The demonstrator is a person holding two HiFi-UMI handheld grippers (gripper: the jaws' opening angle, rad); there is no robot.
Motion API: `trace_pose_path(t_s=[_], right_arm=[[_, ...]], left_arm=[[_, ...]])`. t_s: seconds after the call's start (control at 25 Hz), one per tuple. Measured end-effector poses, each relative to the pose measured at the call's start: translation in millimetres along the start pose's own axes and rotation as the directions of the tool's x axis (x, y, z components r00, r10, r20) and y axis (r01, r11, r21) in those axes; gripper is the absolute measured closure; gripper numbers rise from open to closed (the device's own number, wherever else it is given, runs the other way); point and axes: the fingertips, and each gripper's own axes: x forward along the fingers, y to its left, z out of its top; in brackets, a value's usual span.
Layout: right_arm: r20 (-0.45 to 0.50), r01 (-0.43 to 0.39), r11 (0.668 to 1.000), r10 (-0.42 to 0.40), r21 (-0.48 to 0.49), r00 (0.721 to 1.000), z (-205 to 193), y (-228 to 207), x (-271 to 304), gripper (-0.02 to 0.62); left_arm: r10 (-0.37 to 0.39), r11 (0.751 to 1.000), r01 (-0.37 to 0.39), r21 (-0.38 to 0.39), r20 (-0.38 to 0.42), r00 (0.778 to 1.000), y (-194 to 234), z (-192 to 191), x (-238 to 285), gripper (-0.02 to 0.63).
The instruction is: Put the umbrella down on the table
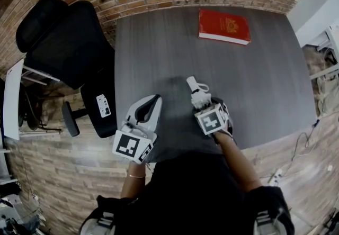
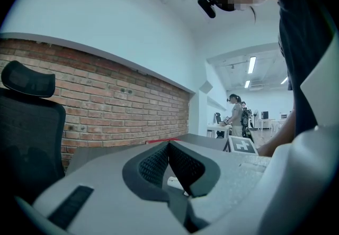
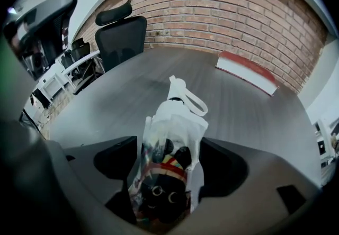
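The folded umbrella (image 1: 197, 92), in a clear white sleeve with a white strap loop, lies on the dark grey table (image 1: 265, 80) near its front edge. Its handle end points away from me. My right gripper (image 1: 203, 102) tilts down over its near end. In the right gripper view the umbrella (image 3: 172, 133) lies between the wide-spread jaws of the right gripper (image 3: 170, 146), with a gap at the left pad, so the pads do not press it. My left gripper (image 1: 157, 97) hovers at the table's left front, its jaws closed tip to tip on nothing (image 2: 168, 145).
A red book (image 1: 224, 26) lies at the table's far side by the brick wall. A black office chair (image 1: 63, 43) stands left of the table. In the left gripper view a person (image 2: 237, 115) stands far off in the room behind.
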Motion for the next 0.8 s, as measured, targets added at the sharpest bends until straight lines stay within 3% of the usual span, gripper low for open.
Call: trace_pose_path(t_s=[0.16, 0.28, 0.4, 0.52, 0.64, 0.8], right_arm=[[0.017, 0.015, 1.000, -0.015, 0.025, 1.000, 2.2, -7.7, -13.8, 0.219], [0.088, 0.023, 0.997, -0.029, 0.067, 0.996, 14.8, -12.5, -31.8, 0.231], [0.195, 0.033, 0.988, -0.062, 0.148, 0.979, 26.8, -19.4, -51.0, 0.321], [0.333, -0.032, 0.962, -0.063, 0.273, 0.941, 45.4, -23.7, -73.3, 0.391], [0.461, -0.088, 0.924, -0.102, 0.373, 0.881, 57.8, -30.8, -101.2, 0.522], [0.586, -0.134, 0.899, -0.153, 0.417, 0.796, 73.6, -40.1, -137.2, 0.598]], left_arm=[[0.004, 1.000, -0.004, 0.000, 0.006, 1.000, 0.1, 2.8, -2.7, 0.603], [0.003, 1.000, -0.003, -0.006, -0.025, 1.000, -2.4, -3.7, -4.6, 0.603], [-0.003, 1.000, 0.003, -0.009, -0.035, 0.999, -6.8, -5.5, -5.6, 0.603], [-0.012, 1.000, 0.012, -0.009, -0.029, 0.999, -10.4, -3.9, -6.2, 0.603], [-0.015, 1.000, 0.015, -0.009, -0.031, 0.999, -13.2, -3.3, -8.1, 0.603], [-0.010, 1.000, 0.010, -0.006, -0.010, 1.000, -13.9, 4.0, -10.5, 0.603]])
